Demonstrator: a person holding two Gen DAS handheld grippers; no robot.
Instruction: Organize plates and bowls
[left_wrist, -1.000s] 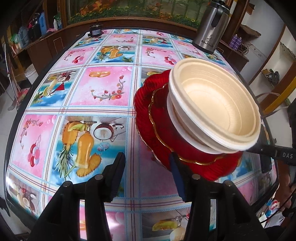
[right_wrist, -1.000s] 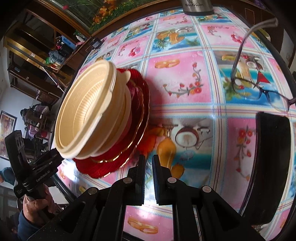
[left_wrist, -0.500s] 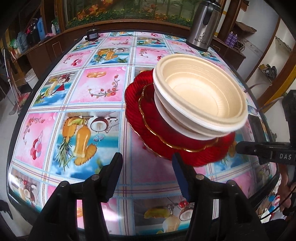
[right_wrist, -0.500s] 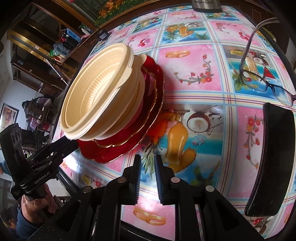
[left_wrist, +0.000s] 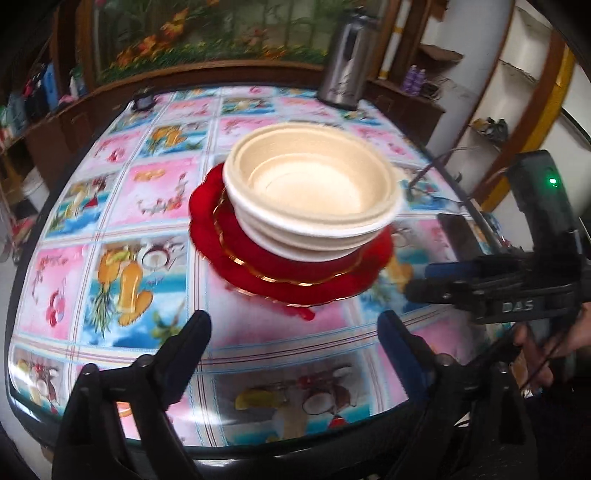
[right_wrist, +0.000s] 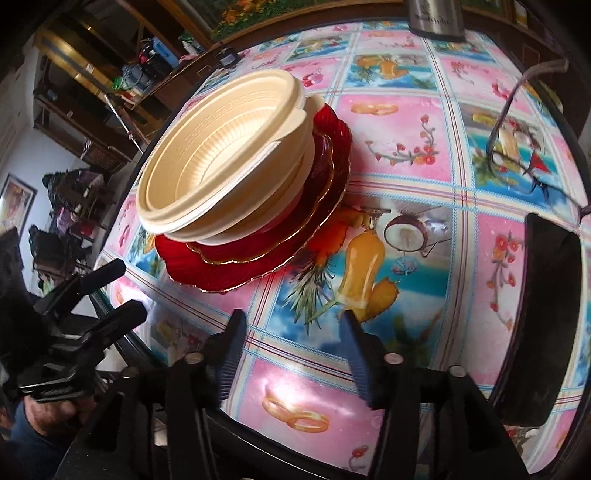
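Cream bowls (left_wrist: 314, 195) (right_wrist: 221, 151) sit nested in a stack on red plates with gold rims (left_wrist: 258, 273) (right_wrist: 258, 258), on the table with the colourful patterned cloth (left_wrist: 110, 221) (right_wrist: 406, 147). My left gripper (left_wrist: 293, 328) hovers near the table's front edge, short of the stack, its jaws opening wide with nothing between them. My right gripper (right_wrist: 291, 325) (left_wrist: 417, 280) is beside the stack over the cloth, jaws opening and empty. In the right wrist view my left gripper (right_wrist: 122, 284) shows at the table's left edge.
A steel thermos (left_wrist: 347, 62) (right_wrist: 436, 14) stands at the table's far edge. Eyeglasses (right_wrist: 524, 147) and a black phone (right_wrist: 543, 317) lie on the cloth to the right of the stack. A small dark object (left_wrist: 142, 101) sits at the far left. Shelves surround the table.
Both grippers' jaws have spread apart, the right from nearly shut. The left gripper has drawn back from the stack, which now looks smaller and farther away.
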